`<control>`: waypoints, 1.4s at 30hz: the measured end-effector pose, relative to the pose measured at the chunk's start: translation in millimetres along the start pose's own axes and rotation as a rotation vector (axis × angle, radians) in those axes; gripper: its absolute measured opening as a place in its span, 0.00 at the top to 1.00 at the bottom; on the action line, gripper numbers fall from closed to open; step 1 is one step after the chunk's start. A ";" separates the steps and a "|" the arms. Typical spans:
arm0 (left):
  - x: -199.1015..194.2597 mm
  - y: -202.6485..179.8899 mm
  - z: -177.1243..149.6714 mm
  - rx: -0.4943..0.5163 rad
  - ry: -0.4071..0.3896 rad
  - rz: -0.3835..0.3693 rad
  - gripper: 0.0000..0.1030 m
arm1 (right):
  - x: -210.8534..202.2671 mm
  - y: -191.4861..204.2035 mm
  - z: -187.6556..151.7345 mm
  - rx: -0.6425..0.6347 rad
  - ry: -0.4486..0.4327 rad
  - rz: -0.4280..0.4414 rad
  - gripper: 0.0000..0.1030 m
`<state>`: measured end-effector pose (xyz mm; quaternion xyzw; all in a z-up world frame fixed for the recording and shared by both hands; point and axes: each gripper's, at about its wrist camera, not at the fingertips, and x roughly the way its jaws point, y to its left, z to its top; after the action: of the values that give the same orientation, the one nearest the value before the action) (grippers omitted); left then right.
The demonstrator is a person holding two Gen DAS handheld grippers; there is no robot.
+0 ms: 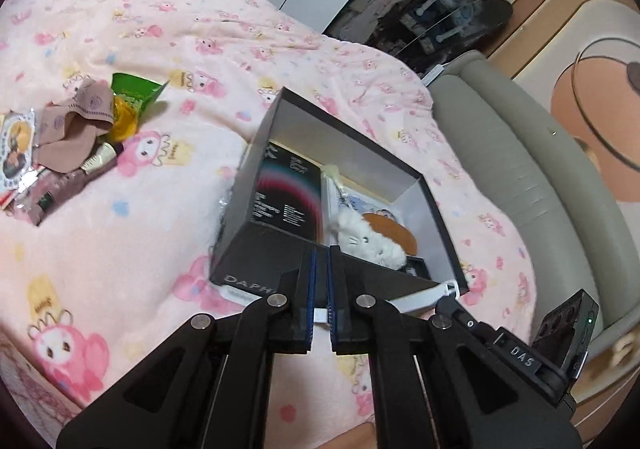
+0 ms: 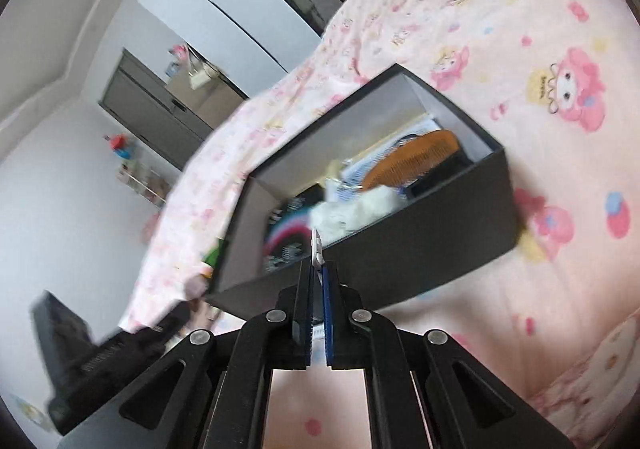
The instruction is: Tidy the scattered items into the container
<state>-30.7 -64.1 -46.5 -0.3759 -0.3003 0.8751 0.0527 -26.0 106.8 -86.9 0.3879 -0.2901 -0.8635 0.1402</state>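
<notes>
Two grippers (image 1: 322,285) (image 2: 318,285), one black box (image 1: 256,249)

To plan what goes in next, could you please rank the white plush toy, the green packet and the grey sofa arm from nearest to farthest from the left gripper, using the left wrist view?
From the left gripper:
1. White plush toy, just ahead inside the black box.
2. Green packet, far left on the pink blanket.
3. Grey sofa arm, right, beyond the bed.

Both wrist fisheyes look forward and down along their own fingers, close above the pink bed (image 1: 120,209), left one facing the black box (image 1: 256,249) with the headboard at right, right one facing the same box (image 2: 420,249) with the wall at left.
</notes>
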 end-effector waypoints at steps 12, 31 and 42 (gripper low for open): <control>74.4 62.2 -29.3 -0.203 0.246 0.150 0.58 | 20.2 -51.1 -10.2 0.231 0.175 -0.094 0.80; 89.5 56.1 -43.5 -0.230 0.201 0.083 0.71 | 45.6 -84.5 -4.9 0.404 0.112 -0.132 0.64; 92.6 57.0 -45.7 -0.259 0.228 0.067 0.75 | 48.5 -79.2 1.7 0.351 0.118 -0.124 0.96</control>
<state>-57.5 -58.8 -161.3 -0.4860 -0.3899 0.7821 0.0084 -60.6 147.6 -162.8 0.4735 -0.4032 -0.7823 0.0339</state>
